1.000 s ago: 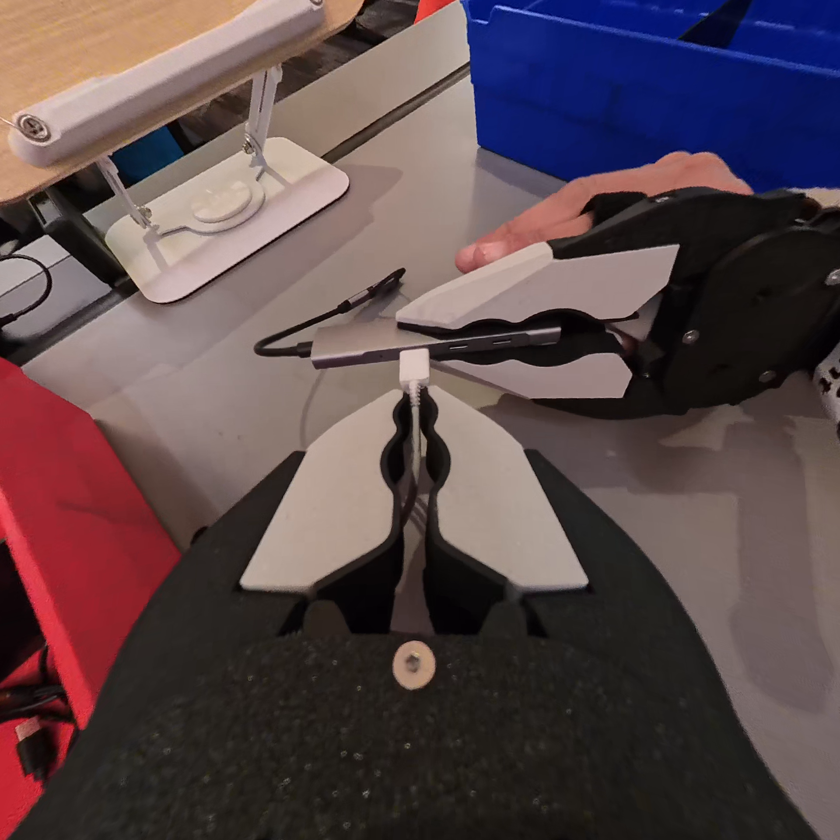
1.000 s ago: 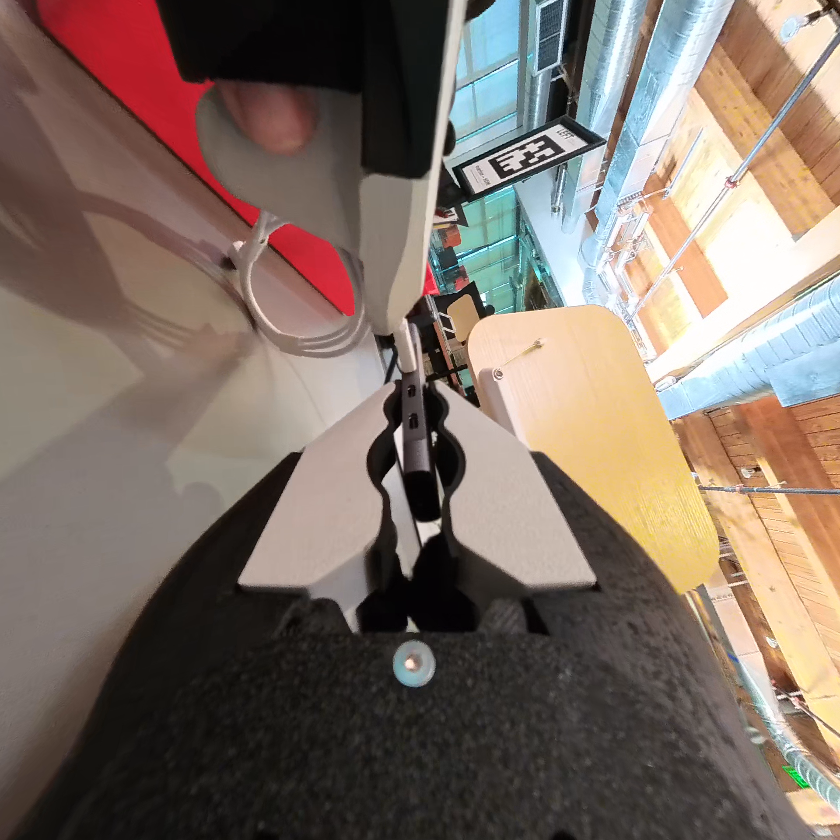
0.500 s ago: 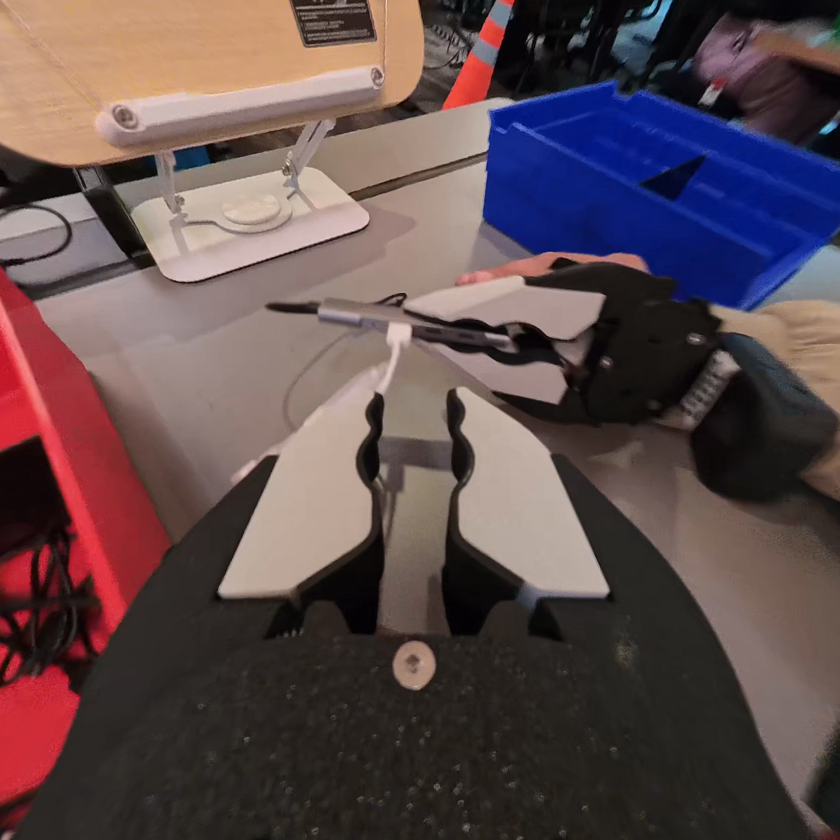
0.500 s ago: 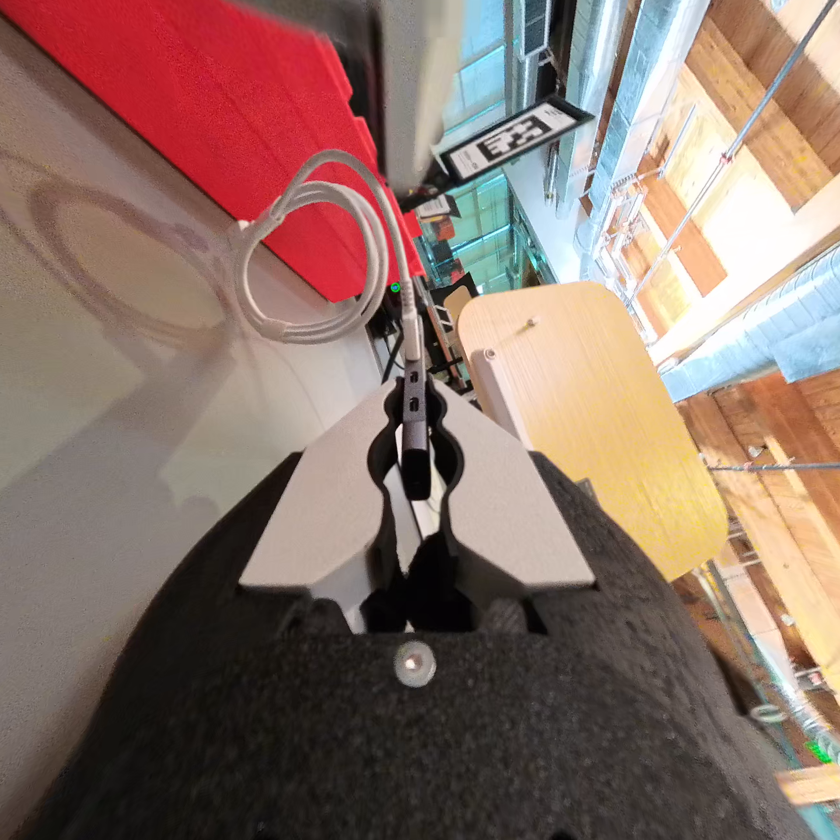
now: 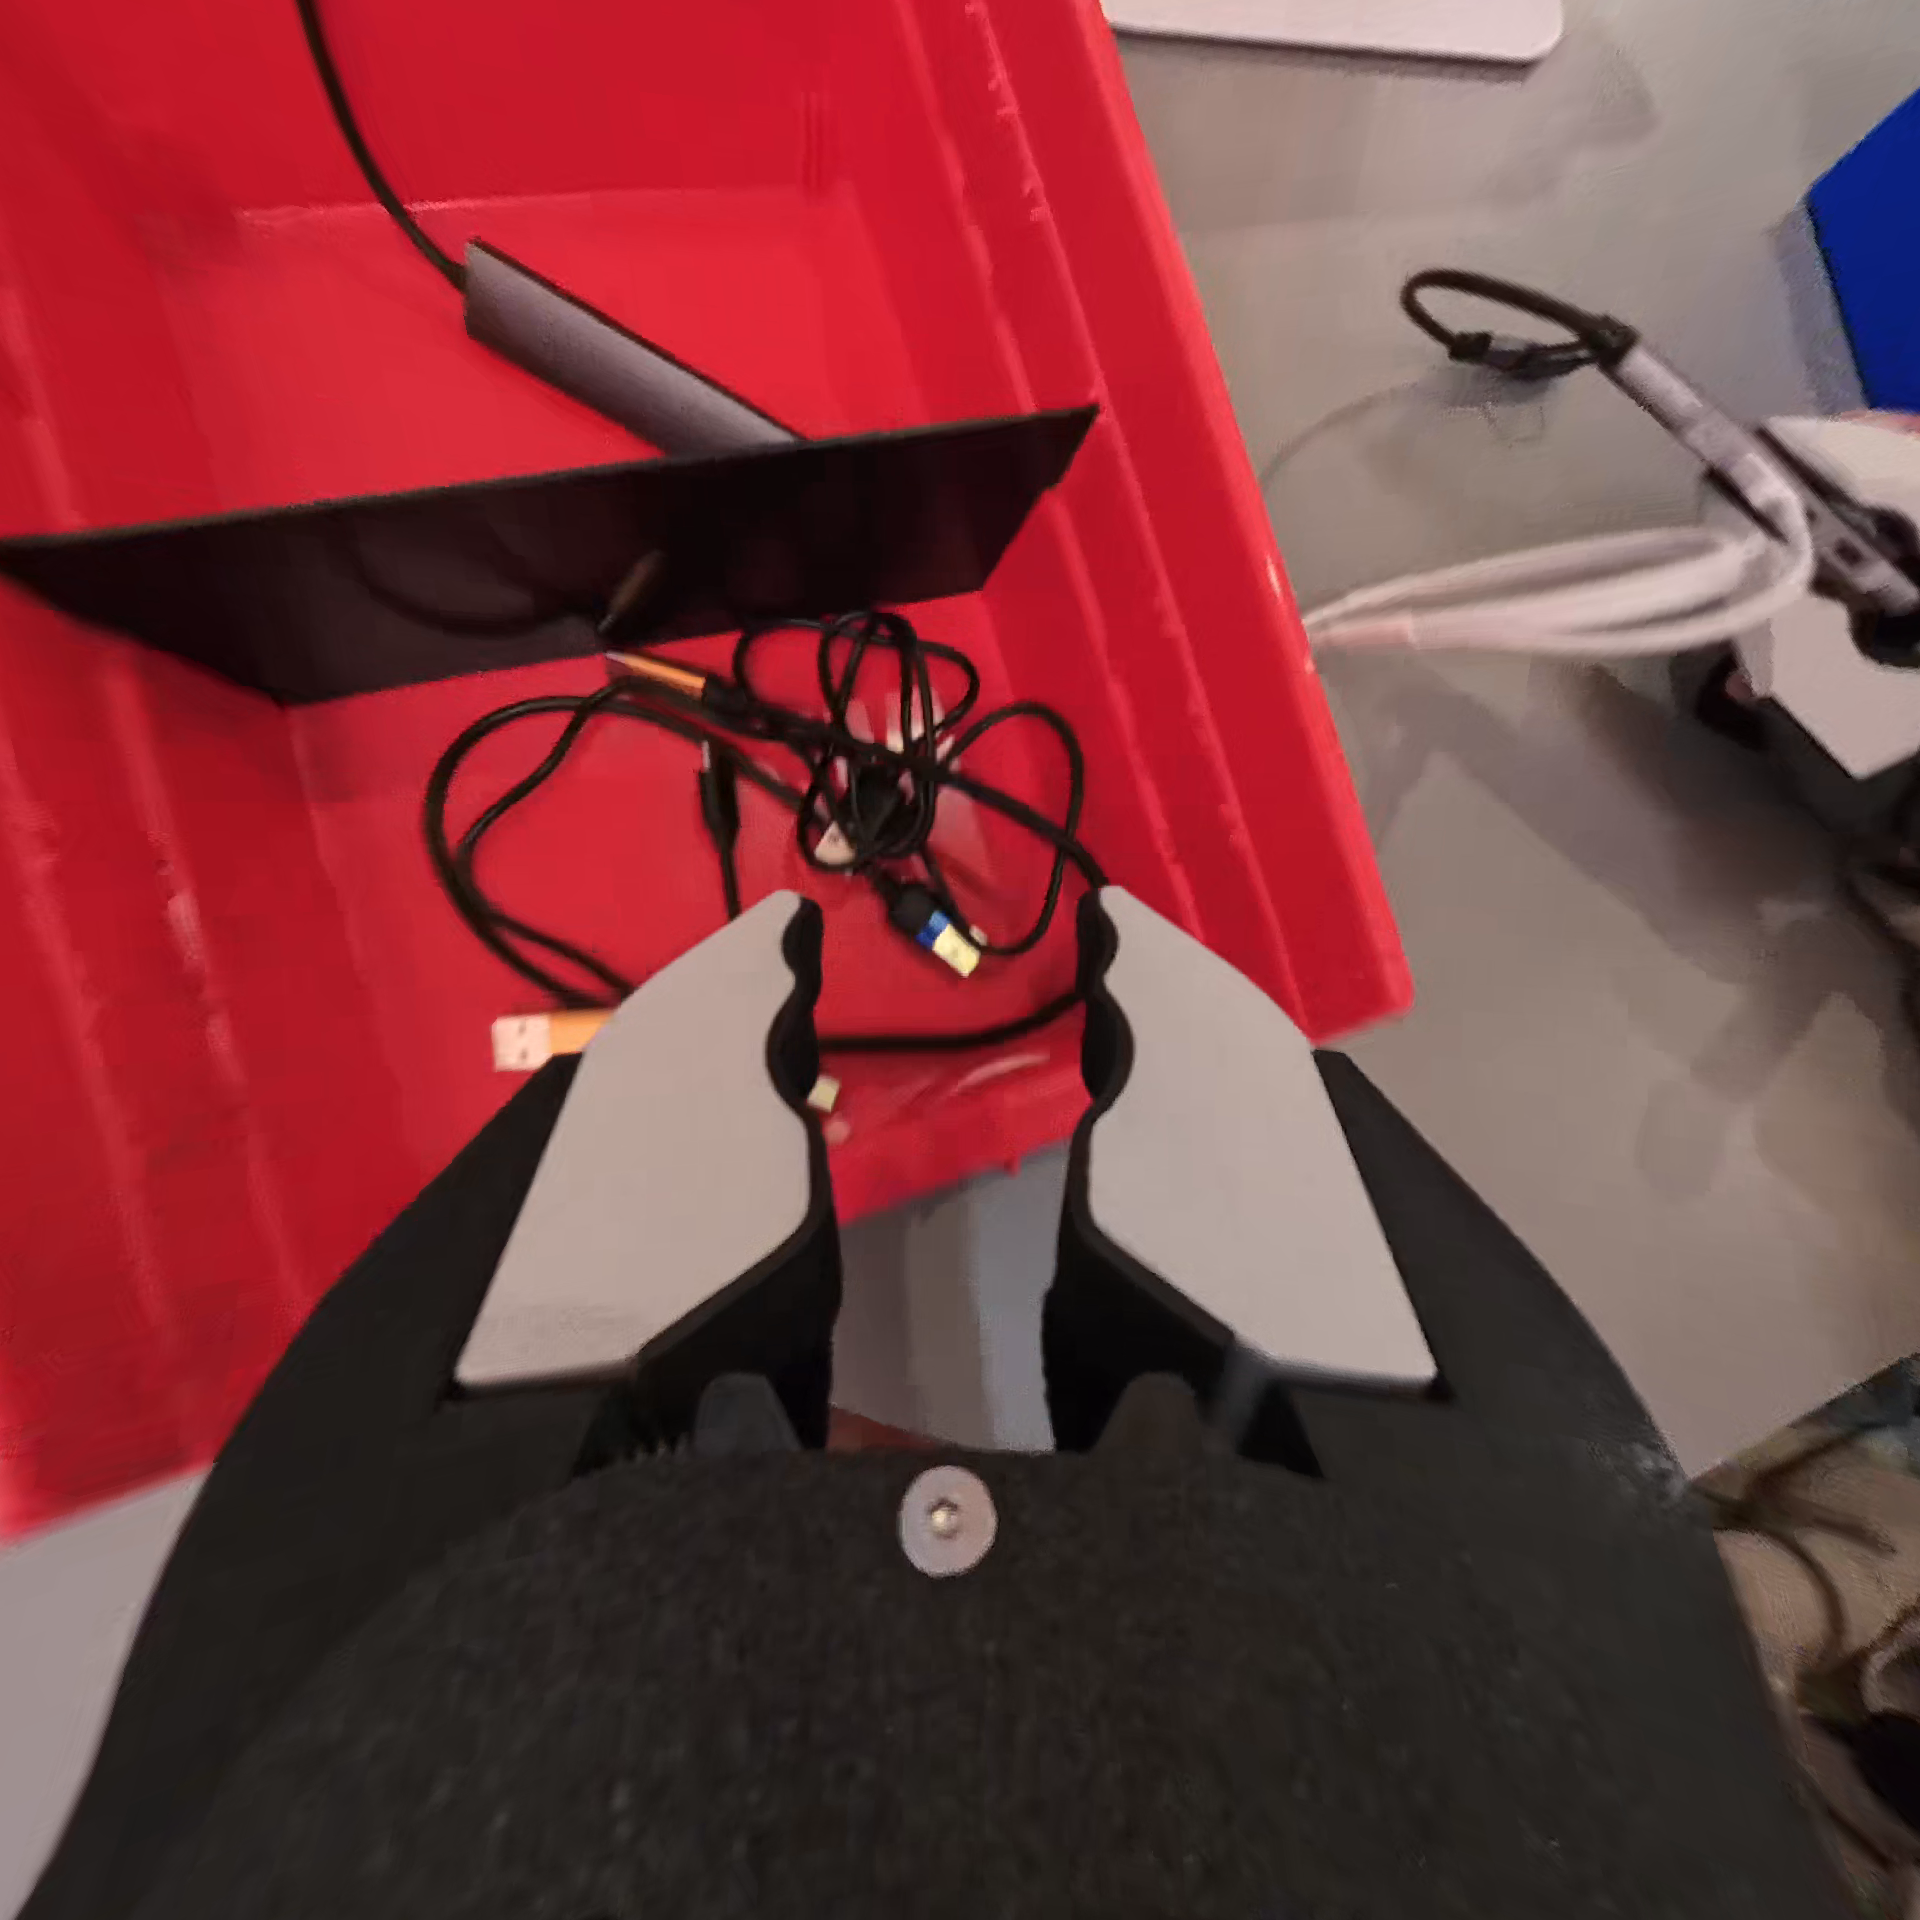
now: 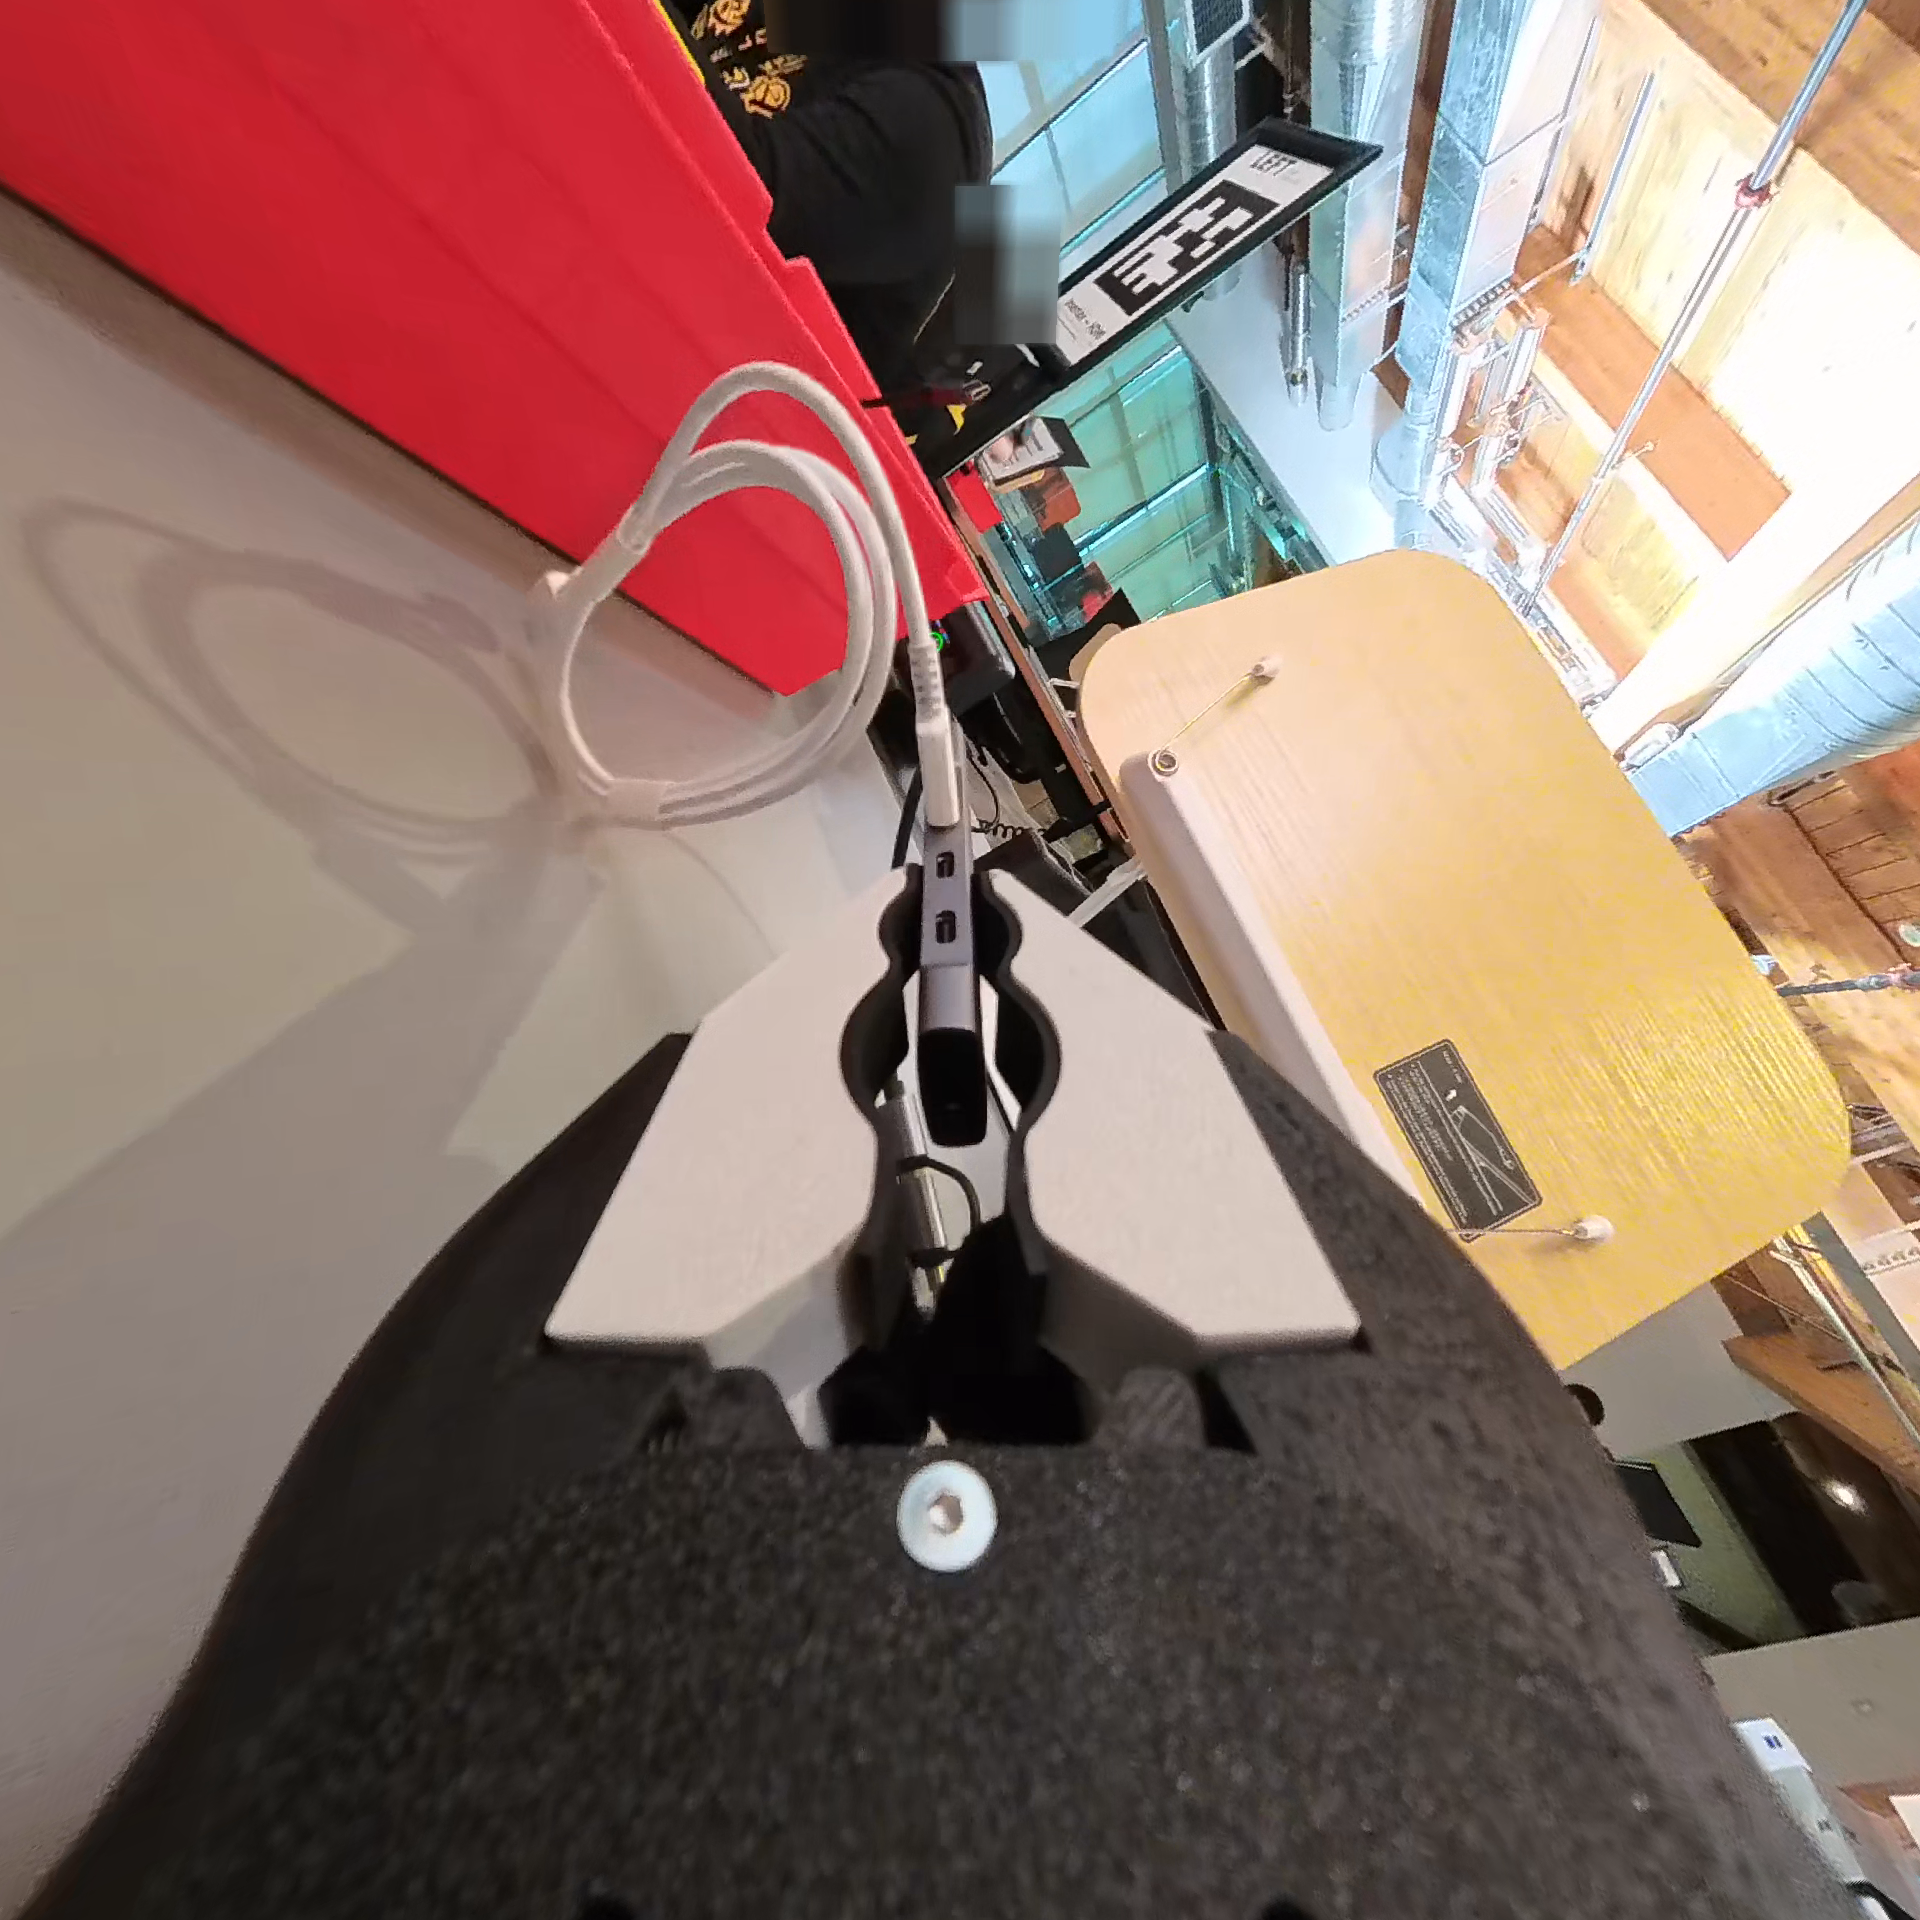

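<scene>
The hub point(image 6: 948, 997) sits edge-on right between the jaws of the right gripper point(image 6: 948, 883), clamped tight, with its far end poking out past the tips at 12 o'clock. A white plug point(image 6: 940, 769) is stuck into that far end, and the white cable point(image 6: 727, 623) loops off toward 10 o'clock, hanging over the grey table point(image 6: 208, 831) and throwing a round shadow on it. The hub's own thin lead runs back down inside the jaws, can't really see where it ends.

The left gripper point(image 5: 945, 914) has its jaws wide apart with nothing in them, hovering over the near corner of the red bin point(image 5: 1195, 520). Straight ahead at 12 o'clock in the bin is a tangle of black cables point(image 5: 831, 790), with a blue-tipped plug point(image 5: 935, 935) right between the tips but lower down. A black divider point(image 5: 520, 551) crosses the bin farther up, and a second hub point(image 5: 613, 353) lies beyond it at 11 o'clock. Off at 2 o'clock, blurry, is the right gripper point(image 5: 1849, 582) with the white cable point(image 5: 1558, 603).
</scene>
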The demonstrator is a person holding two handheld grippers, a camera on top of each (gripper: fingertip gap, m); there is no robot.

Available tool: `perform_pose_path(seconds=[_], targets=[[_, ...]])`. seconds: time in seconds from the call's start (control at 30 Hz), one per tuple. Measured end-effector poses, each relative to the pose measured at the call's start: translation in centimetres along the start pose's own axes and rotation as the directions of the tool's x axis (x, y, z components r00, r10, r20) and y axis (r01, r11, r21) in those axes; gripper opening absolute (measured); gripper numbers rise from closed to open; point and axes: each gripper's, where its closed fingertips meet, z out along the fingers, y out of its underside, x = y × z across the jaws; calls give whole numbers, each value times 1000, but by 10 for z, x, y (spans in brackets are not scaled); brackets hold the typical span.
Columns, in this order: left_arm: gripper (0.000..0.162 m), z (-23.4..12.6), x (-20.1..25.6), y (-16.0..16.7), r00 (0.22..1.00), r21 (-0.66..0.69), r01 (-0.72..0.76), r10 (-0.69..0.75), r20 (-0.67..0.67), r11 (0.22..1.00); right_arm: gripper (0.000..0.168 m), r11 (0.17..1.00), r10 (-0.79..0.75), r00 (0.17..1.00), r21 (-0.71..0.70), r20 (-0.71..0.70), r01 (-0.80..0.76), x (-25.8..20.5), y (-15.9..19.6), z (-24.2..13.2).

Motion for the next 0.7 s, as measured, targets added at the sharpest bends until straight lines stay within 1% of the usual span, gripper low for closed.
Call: perform_pose_path(seconds=[0.07,0.13,0.17,0.27,0.37,0.53,0.6,0.7], targets=[[46,26,1,-6,998,-88,52,-53,-15,995,8,1000,8,1000,-1,2,-8,1,1,0],[47,48,-4,-5,993,-181,116,-118,2,977,8,999,33,999,-4,4,-33,2,2,0],[48,56,-8,-6,987,-194,157,-158,12,968,8,999,46,999,-5,3,-46,4,3,0],[50,67,-24,-14,963,-160,269,-266,41,950,8,998,69,998,-9,8,-69,5,5,2],[47,73,-32,-13,942,-155,334,-333,36,930,8,998,60,998,-10,15,-60,3,5,3],[20,86,-29,-3,935,-190,348,-354,-2,918,7,1000,22,999,-11,28,-22,-3,4,4],[8,86,-27,-5,924,-175,369,-380,-36,913,8,1000,20,999,-13,27,-20,-3,4,4],[6,83,-26,-7,913,-154,392,-405,-59,907,8,1000,26,999,-16,20,-26,-1,5,3]])
